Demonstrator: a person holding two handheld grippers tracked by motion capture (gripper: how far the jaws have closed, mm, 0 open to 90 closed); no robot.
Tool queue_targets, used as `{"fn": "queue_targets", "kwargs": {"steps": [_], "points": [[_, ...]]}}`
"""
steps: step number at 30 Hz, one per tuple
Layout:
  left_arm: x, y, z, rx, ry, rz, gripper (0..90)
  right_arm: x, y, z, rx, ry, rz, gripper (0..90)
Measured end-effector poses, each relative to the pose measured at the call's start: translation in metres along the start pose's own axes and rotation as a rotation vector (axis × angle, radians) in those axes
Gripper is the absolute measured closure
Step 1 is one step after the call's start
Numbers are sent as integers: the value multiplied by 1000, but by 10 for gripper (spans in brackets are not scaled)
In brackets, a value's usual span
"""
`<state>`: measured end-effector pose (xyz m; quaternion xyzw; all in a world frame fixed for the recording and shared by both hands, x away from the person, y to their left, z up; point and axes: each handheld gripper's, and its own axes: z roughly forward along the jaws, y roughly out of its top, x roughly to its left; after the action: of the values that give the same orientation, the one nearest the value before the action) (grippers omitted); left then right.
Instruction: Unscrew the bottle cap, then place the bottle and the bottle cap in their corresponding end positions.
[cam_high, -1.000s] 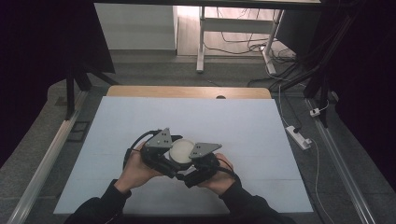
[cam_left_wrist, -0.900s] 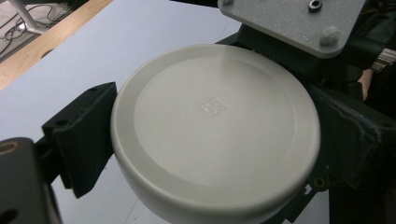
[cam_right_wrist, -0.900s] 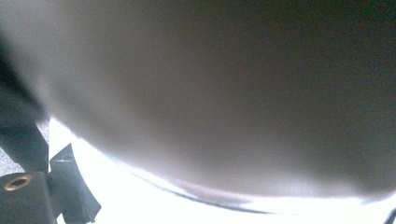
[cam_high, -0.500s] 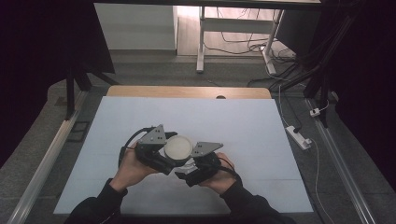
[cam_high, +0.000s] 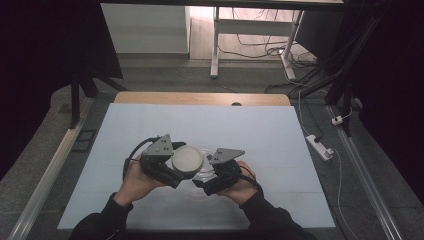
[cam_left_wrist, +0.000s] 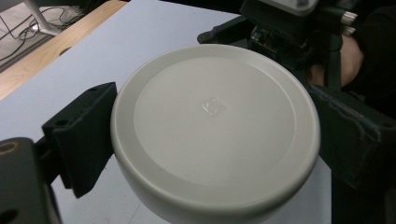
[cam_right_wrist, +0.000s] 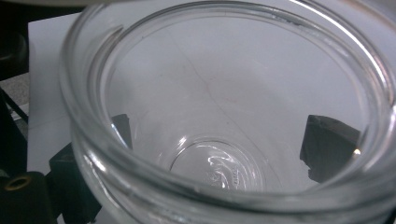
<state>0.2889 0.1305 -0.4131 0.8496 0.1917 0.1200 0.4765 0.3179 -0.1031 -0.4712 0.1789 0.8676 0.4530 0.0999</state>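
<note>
The left gripper (cam_high: 172, 167) is clamped on a white round lid (cam_high: 187, 159), one black jaw against each side of its rim, as the left gripper view confirms (cam_left_wrist: 215, 135). The right gripper (cam_high: 212, 177) grips a clear glass jar (cam_right_wrist: 224, 126); in the right gripper view its jaws show through the glass on opposite sides of the body, and the mouth is open and empty. In the high view both hands sit close together over the near middle of the pale table (cam_high: 280, 150), the lid just left of the jar and apparently a little above its rim; the jar itself is faint there. The lid's flat top faces up. Whether lid and rim touch cannot be told. Judgement: the lid is either going on or coming off, and the deciding relation is the lid's axis against the jar's. The two look offset, the lid lying toward the left hand's side of the mouth.
</note>
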Motion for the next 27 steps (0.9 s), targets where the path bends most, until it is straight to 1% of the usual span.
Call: {"fn": "queue_targets", "kwargs": {"steps": [10,14,18,20,27], "points": [[-4,-6,-4,-8,-2,-3,79,-10,-2,-4,-1,-30,20,68],[-6,-9,-5,-9,-8,-2,79,-14,-1,-6,-7,-43,27,68],[-8,-13,-5,-17,-26,0,79,-17,-1,-7,-8,-53,31,68],[-8,-15,-5,-16,-25,4,79,-19,-1,-8,-10,-59,34,68],[-10,-19,-5,-18,-28,-2,79,-28,-1,-10,-13,-84,50,68]]}}
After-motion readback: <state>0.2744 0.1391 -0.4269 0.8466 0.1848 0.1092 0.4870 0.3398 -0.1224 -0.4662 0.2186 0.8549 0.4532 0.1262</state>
